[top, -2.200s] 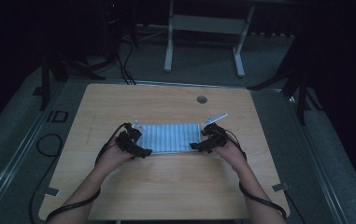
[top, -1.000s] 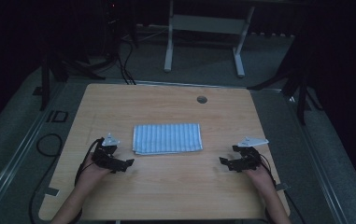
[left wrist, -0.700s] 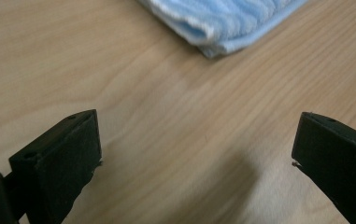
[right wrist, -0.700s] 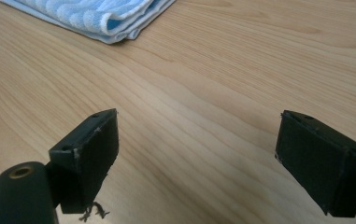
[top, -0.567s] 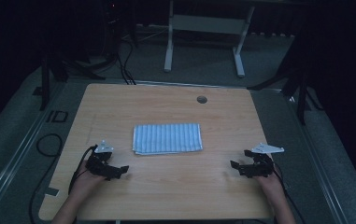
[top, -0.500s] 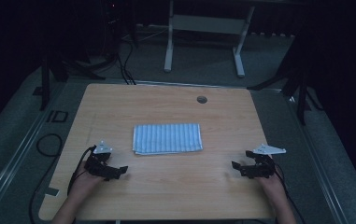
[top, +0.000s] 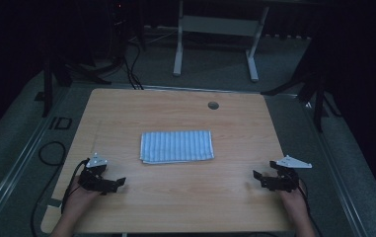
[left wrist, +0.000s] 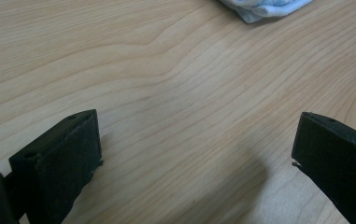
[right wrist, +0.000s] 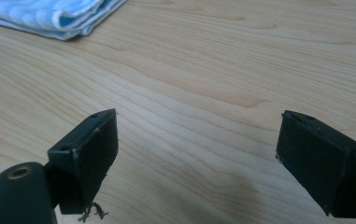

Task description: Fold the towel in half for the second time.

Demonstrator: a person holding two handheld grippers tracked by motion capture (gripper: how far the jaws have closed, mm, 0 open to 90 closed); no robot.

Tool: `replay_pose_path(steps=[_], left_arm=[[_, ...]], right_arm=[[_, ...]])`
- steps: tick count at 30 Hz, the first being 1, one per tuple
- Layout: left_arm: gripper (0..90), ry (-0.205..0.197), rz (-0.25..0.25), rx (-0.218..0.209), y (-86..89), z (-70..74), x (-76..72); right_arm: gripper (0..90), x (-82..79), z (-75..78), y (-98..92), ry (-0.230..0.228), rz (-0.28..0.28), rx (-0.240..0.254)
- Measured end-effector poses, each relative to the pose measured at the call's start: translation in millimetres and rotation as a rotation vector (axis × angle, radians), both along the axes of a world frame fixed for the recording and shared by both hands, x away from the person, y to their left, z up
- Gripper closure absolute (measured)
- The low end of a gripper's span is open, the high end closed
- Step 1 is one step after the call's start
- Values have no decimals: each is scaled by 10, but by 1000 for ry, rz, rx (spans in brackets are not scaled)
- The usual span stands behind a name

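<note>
The folded towel (top: 176, 146) lies flat at the middle of the desk (top: 175, 108), its long sides square with the front edge, bare wood all round it. The left tongs (top: 119, 181) sit near the front left corner and the right tongs (top: 257, 177) near the front right corner, each well apart from the towel and close to its side edge. Both stand wide open and hold nothing; the left gripper view shows plain wood grain between the jaws with a towel corner (left wrist: 264, 8) far off at the top, and the right gripper view shows the same with the towel's folded edge (right wrist: 54, 18) at its upper left.

Two seconds back both tongs were at the towel's short ends; since then they have drawn out and back toward the front corners, and the towel has stayed put.

The desk is pale wood with a cable hole (top: 213, 105) near the back edge. Round it the room is dark, grey floor, a white frame (top: 215, 29) behind.
</note>
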State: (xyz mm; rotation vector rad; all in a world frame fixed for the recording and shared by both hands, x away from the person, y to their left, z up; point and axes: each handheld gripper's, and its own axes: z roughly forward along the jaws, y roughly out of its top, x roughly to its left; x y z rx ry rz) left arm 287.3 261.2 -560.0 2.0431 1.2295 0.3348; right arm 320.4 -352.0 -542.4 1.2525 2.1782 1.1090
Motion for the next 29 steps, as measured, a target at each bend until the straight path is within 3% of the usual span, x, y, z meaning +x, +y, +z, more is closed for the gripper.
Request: replay_pose_path(steps=[8,11,16,29], left_arm=[[13,-66,-8,0,8,40,-65],[13,-92,-1,9,9,51,-88],[13,-107,-2,24,-10,49,-97],[13,-142,38,-6,42,81,-117]], right_arm=[[124,-17,-3,-16,-48,-41,-9],[120,-40,-4,-19,-83,-84,-26],[120,-49,-9,-21,-86,-94,-27],[120,-44,-23,-17,-91,-121,-41]])
